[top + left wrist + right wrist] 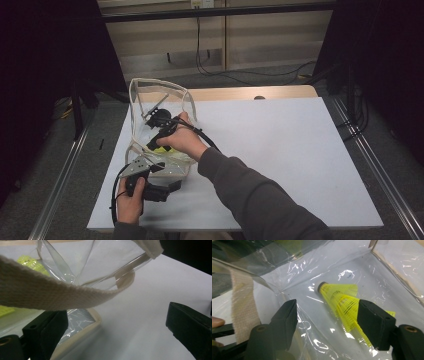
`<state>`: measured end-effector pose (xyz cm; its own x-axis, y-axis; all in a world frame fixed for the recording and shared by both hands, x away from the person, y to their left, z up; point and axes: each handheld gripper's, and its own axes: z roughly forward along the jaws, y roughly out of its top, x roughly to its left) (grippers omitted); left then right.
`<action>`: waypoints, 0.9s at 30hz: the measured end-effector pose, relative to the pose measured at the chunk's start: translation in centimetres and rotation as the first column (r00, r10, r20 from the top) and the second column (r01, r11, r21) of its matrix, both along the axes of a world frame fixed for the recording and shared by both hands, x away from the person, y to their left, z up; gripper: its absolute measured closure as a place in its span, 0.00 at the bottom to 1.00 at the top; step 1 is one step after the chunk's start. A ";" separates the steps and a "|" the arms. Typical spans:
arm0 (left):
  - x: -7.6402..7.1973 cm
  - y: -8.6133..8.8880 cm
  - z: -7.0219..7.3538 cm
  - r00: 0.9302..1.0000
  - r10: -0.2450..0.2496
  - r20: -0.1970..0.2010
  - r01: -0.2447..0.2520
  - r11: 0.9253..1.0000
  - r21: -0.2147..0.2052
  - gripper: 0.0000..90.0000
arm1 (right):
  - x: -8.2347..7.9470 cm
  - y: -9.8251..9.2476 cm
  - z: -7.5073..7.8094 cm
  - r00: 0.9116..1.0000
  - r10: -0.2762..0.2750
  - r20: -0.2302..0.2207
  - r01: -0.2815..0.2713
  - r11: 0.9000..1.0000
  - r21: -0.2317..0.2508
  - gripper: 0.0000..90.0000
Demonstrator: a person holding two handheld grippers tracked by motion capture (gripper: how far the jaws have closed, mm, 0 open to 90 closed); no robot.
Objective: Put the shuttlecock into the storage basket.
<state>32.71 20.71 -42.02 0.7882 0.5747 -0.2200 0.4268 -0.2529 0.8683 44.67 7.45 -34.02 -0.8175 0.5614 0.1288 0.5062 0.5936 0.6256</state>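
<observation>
My right gripper (327,322) reaches down into the clear plastic bag (150,100) that stands at about ten o'clock on the white counter (280,150). Its jaws stand apart, well short of pinching anything. Between them, on the bag's floor, lies the yellow shuttlecock (339,300), on its side with the dark cork tip toward eleven o'clock and the mesh skirt flaring toward five o'clock. The skirt runs just beside my right jaw, partly behind it; I cannot tell whether they touch, and the left jaw stands clear of it. From the high view the shuttlecock (162,148) shows as a yellow patch low in the bag, right under my right hand (182,140).

My left gripper (172,186) sits at the bag's near edge, about six o'clock from it, low over the counter. Its jaws are wide apart. The bag's cream webbing strap (50,293) crosses above them, just over the left jaw, and a trimmed corner of the bag (82,325) lies beside that jaw. Nothing is clamped between them.
</observation>
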 end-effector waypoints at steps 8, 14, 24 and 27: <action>0.0 0.0 0.0 1.000 -0.002 0.000 0.002 1.000 0.003 0.05 | -0.6 -0.9 0.8 1.000 0.016 0.016 -0.016 1.000 0.022 0.32; 0.0 -0.1 0.0 1.000 -0.003 -0.001 0.003 1.000 0.006 0.05 | -0.8 -2.0 1.5 1.000 0.010 0.025 -0.011 0.999 0.043 0.30; -0.1 -0.1 0.1 1.000 -0.004 0.000 0.004 1.000 0.007 0.05 | -1.3 -3.4 2.6 0.999 0.020 0.028 -0.023 0.996 0.084 0.24; 0.0 -0.1 0.0 1.000 -0.005 0.000 0.005 1.000 0.009 0.05 | -1.4 -3.7 2.8 0.999 0.027 0.027 -0.029 0.995 0.099 0.22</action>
<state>32.67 20.61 -41.99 0.7910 0.5728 -0.2152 0.4257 -0.2626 0.8659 43.25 3.73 -31.22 -0.8364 0.5239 0.1613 0.4733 0.5418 0.6946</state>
